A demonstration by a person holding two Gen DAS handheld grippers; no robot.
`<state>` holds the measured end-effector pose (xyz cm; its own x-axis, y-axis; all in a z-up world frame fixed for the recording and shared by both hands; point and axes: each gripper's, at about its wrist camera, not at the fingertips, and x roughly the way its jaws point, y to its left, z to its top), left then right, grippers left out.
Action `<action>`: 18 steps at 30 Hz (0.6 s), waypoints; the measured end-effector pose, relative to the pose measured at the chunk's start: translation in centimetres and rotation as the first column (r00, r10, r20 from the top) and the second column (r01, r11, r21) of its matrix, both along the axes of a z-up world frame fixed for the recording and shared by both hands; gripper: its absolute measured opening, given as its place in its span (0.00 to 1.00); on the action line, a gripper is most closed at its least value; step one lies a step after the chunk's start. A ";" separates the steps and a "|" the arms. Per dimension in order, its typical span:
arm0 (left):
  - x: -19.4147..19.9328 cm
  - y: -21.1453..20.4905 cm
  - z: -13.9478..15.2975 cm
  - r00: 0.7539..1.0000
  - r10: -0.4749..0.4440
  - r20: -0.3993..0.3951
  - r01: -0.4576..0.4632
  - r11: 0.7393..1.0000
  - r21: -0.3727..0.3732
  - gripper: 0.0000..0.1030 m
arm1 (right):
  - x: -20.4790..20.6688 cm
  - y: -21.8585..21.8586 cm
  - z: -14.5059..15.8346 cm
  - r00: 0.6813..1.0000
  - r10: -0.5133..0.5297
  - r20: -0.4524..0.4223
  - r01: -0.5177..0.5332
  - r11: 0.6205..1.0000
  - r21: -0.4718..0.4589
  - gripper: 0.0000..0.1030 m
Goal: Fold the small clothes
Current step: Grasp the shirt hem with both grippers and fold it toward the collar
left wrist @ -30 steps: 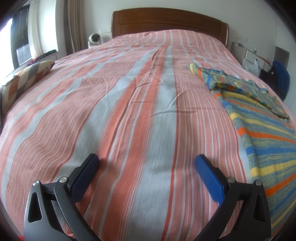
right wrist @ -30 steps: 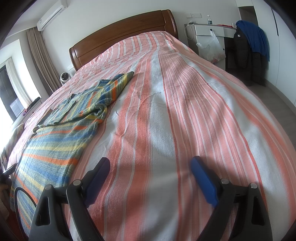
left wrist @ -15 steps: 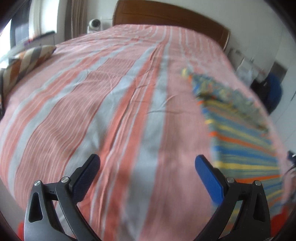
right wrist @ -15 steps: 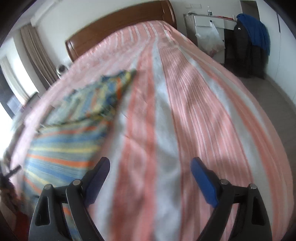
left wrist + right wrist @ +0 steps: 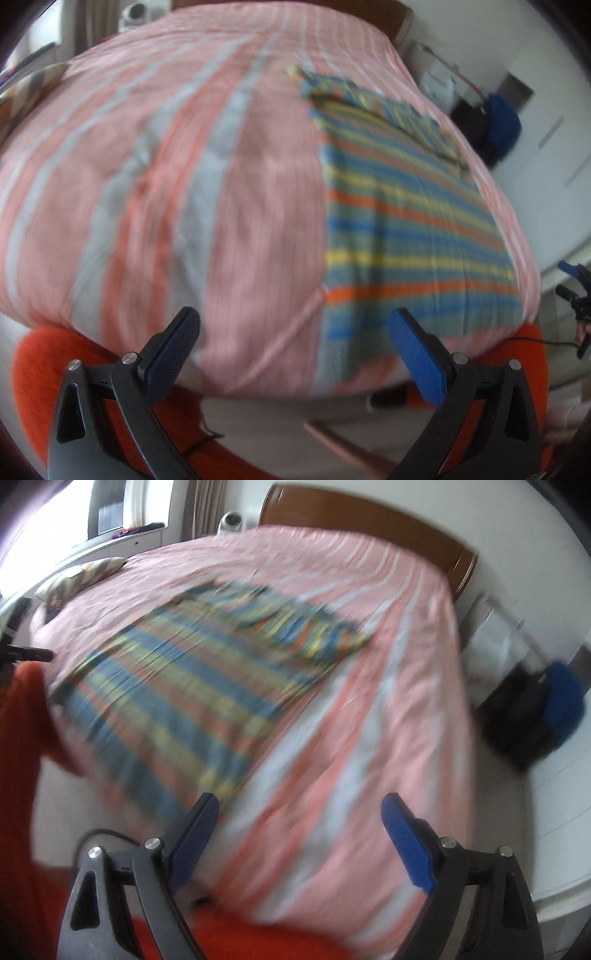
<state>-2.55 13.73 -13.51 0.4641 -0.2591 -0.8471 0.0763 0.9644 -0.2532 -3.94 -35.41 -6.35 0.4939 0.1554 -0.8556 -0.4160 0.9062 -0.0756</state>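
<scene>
Garment: a striped shirt in blue, yellow and orange bands lies flat on the bed, its collar end folded over toward the headboard and its hem at the foot edge.
Place in the left view: right half of the frame, running from upper centre down to the lower right.
Place in the right view: the striped shirt fills the left and centre, slanting from lower left up to the middle.
Long axis: along the bed's length, hem toward the person, collar away.
Left gripper: jaws wide apart, holding nothing, hanging off the foot of the bed; the hem corner shows just above its right finger.
Right gripper: jaws wide apart, empty; the shirt's near corner shows just above its left finger.
Key relation: the shirt lies ahead and between the two, to the right of the left gripper and to the left of the right one; neither looks clearly nearer, so I'd guess each takes its own hem corner.
Blur: both views are smeared, so fine creases are lost.
Writing: no brand, label or lettering readable anywhere.
Other: orange sleeves low in the frame.
</scene>
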 end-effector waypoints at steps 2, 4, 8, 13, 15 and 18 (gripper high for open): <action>-0.1 -1.2 -1.0 0.999 -0.032 -0.014 0.032 0.999 0.035 0.98 | -1.1 0.0 -1.8 0.995 -0.038 -0.091 0.049 0.991 0.125 0.86; 0.3 -1.9 -1.6 0.999 -0.035 -0.036 0.037 0.997 0.061 0.98 | -1.8 0.3 -3.7 0.986 -0.074 -0.148 0.104 0.972 0.209 0.85; 0.4 -2.8 -2.3 0.996 -0.056 -0.065 0.060 0.997 0.049 0.80 | -1.3 0.2 -6.9 0.958 -0.133 -0.253 0.208 0.932 0.298 0.72; 0.7 -4.7 -3.7 0.983 -0.107 -0.148 0.118 0.991 0.067 0.06 | 0.3 1.0 -10.2 0.913 -0.168 -0.371 0.290 0.907 0.304 0.04; 0.7 -4.4 -3.2 0.982 -0.102 -0.162 0.104 0.994 0.009 0.03 | 0.5 1.0 -10.0 0.912 -0.153 -0.380 0.284 0.904 0.319 0.05; 1.1 -3.1 -0.9 0.989 -0.084 -0.121 0.068 0.989 -0.133 0.03 | 1.0 -0.3 -7.5 0.920 -0.161 -0.357 0.313 0.850 0.424 0.05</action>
<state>-1.47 10.65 -14.43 0.3311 -0.3997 -0.8547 0.1077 0.9159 -0.3866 -2.96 -35.70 -13.83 0.3018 0.4820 -0.8226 -0.1164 0.8750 0.4700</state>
